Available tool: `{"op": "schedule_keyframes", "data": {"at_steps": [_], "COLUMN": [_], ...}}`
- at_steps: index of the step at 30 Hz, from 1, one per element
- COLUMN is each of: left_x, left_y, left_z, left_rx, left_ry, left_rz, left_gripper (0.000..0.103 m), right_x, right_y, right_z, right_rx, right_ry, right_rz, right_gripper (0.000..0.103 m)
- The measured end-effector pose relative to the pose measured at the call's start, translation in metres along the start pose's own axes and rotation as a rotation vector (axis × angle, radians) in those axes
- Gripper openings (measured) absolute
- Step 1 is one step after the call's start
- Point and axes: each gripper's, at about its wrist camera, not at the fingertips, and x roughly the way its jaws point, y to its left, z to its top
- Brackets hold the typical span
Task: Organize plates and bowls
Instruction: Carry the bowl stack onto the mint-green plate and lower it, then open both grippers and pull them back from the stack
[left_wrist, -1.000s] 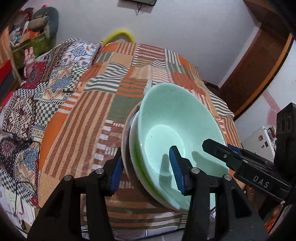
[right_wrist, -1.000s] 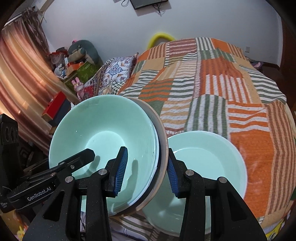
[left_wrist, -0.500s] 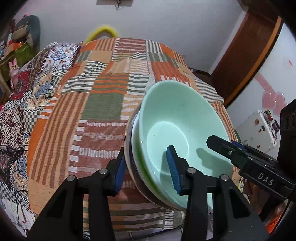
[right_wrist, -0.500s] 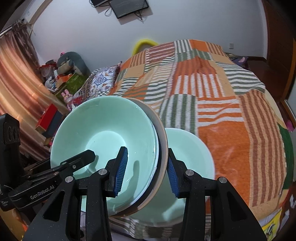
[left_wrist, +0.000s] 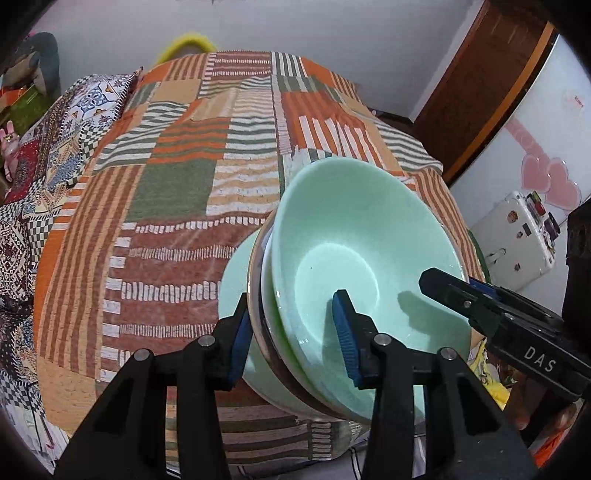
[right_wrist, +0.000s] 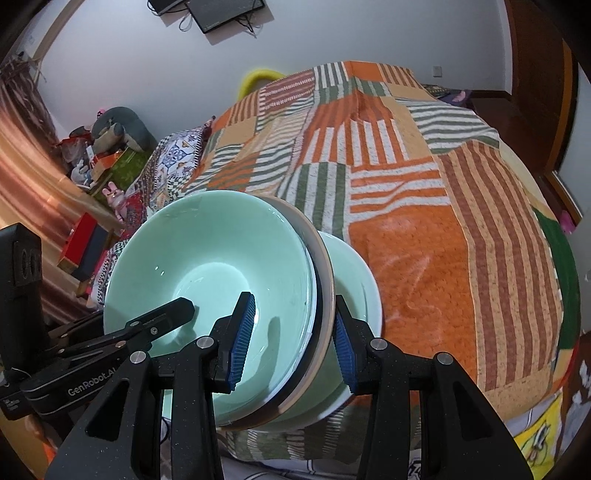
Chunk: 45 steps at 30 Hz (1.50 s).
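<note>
left wrist: left gripper (left_wrist: 293, 334) fingers clamped on rim of stacked bowls (left_wrist: 354, 251), tilted, held over another mint bowl (left_wrist: 236, 280) on patchwork bedspread (left_wrist: 166, 192); right gripper (left_wrist: 450, 291) on far rim | right wrist: right gripper (right_wrist: 291, 338) fingers clamped on same stack's (right_wrist: 207, 273) rim, lower bowl (right_wrist: 354, 273) just behind, touching or not unclear; left gripper (right_wrist: 166, 314) on opposite rim

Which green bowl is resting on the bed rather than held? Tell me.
The lower bowl, behind the held stack: no claw grips it. The top bowl is clamped with the plates by both claws.

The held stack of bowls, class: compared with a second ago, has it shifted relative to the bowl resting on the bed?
Yes. The held stack now overlaps the resting bowl.
</note>
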Motion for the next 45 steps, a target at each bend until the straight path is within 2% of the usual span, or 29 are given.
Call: {"op": "schedule_keyframes", "data": {"at_steps": [6, 26, 31, 35, 37, 41, 45], "left_x": [0.013, 0.022, 0.008, 0.002, -0.002, -0.019, -0.047], "left_y": [-0.002, 0.003, 0.002, 0.009, 0.008, 0.003, 0.002], "left_z": [-0.002, 0.003, 0.006, 0.007, 0.006, 0.004, 0.005], "left_rx": [0.006, -0.032, -0.012, -0.045, -0.043, -0.018, -0.008], "left_ry": [0.032, 0.034, -0.040, -0.030, -0.038, -0.081, -0.141], "left_rz": [0.001, -0.026, 0.056, 0.011, 0.017, 0.038, 0.038], "left_gripper": [0.043, 0.043, 0.043, 0.044, 0.044, 0.044, 0.045], "right_x": [0.003, 0.012, 0.012, 0.008, 0.002, -0.013, -0.032], "right_y": [-0.007, -0.014, -0.017, -0.015, -0.014, -0.010, -0.001], "right_z": [-0.003, -0.004, -0.004, -0.005, -0.006, -0.006, -0.001], "right_rx": [0.019, 0.056, 0.064, 0.056, 0.052, 0.023, -0.012], "right_ry": [0.015, 0.024, 0.031, 0.026, 0.015, -0.024, -0.071], "right_rz": [-0.009, 0.003, 0.017, 0.012, 0.010, -0.003, 0.012], "right_gripper": [0.038, 0.038, 0.040, 0.042, 0.044, 0.050, 0.050]}}
